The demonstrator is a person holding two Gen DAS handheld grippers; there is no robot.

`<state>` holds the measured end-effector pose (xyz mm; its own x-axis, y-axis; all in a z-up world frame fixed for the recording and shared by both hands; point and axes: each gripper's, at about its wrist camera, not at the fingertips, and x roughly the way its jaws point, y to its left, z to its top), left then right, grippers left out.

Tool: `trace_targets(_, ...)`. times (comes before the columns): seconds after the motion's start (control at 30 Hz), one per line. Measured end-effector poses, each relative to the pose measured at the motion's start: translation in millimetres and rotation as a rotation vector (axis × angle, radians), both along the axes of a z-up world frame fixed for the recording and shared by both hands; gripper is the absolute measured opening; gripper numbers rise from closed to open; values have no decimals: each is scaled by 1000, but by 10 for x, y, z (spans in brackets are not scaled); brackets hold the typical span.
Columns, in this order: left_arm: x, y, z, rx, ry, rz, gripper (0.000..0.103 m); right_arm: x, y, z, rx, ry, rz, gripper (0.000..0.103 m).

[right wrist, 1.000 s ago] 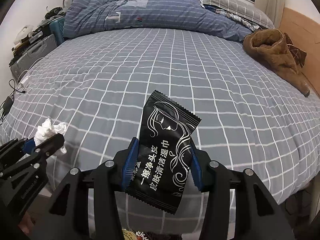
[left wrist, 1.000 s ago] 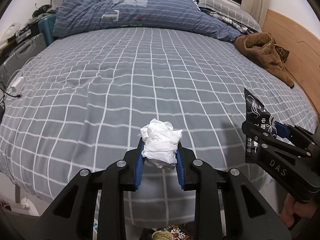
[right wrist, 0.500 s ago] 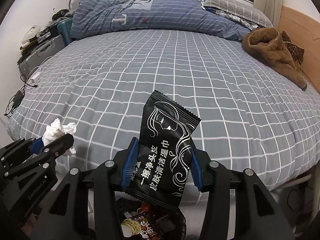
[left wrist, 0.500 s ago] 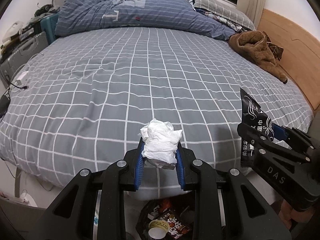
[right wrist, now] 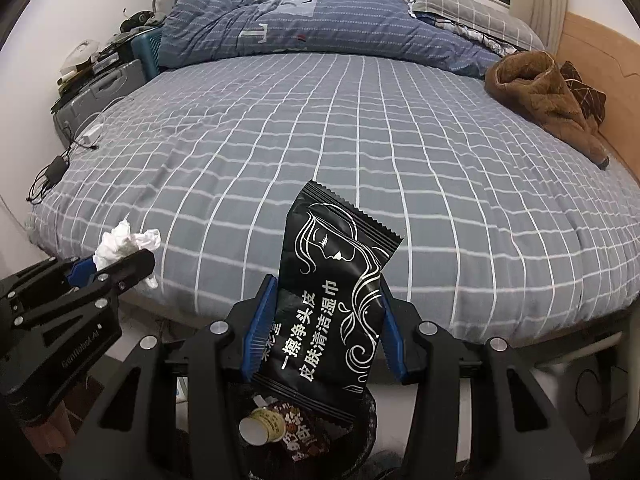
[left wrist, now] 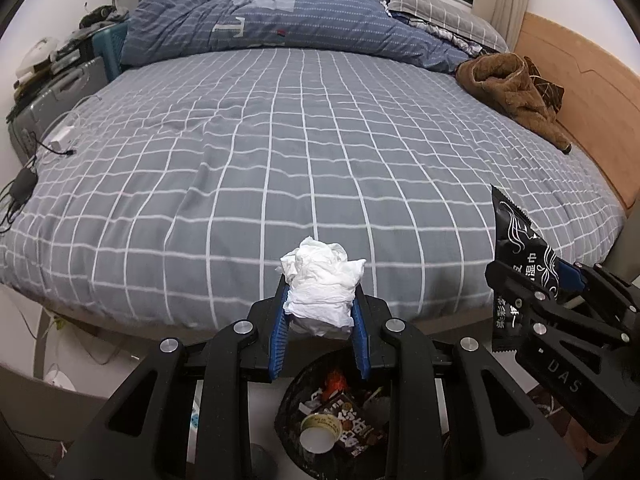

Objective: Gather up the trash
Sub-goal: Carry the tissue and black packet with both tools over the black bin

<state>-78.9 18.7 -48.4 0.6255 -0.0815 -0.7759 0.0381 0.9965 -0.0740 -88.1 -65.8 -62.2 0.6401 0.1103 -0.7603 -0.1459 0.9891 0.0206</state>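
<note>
My left gripper (left wrist: 319,312) is shut on a crumpled white tissue (left wrist: 320,280), held in the air past the foot of the bed. Below it stands a black trash bin (left wrist: 288,412) that holds wrappers and a small cup. My right gripper (right wrist: 326,300) is shut on a black wet-wipe packet (right wrist: 332,276) with white Chinese print, above the same bin (right wrist: 370,420). The packet also shows at the right of the left wrist view (left wrist: 520,252). The tissue shows at the left of the right wrist view (right wrist: 120,244).
A bed with a grey checked sheet (left wrist: 300,140) fills both views. A blue duvet (left wrist: 280,20) lies at its far end and a brown garment (left wrist: 516,92) lies by the wooden headboard (left wrist: 580,80). Suitcases and cables (left wrist: 48,92) are at the left.
Both grippers have pulled back from over the bed and past its foot edge, each keeping its load. The trash bin has come into view beneath them.
</note>
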Motion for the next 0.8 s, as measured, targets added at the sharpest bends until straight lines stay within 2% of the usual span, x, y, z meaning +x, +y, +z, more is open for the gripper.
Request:
trace_targets(0.37,-407,-31,-153,-17,43,-10,26,-406,-25,-161,-37,31,15,46)
trace_targets(0.8,-738,-122,-522,-21,139,-29,26,-674,-72,-557,-32,144,8,46)
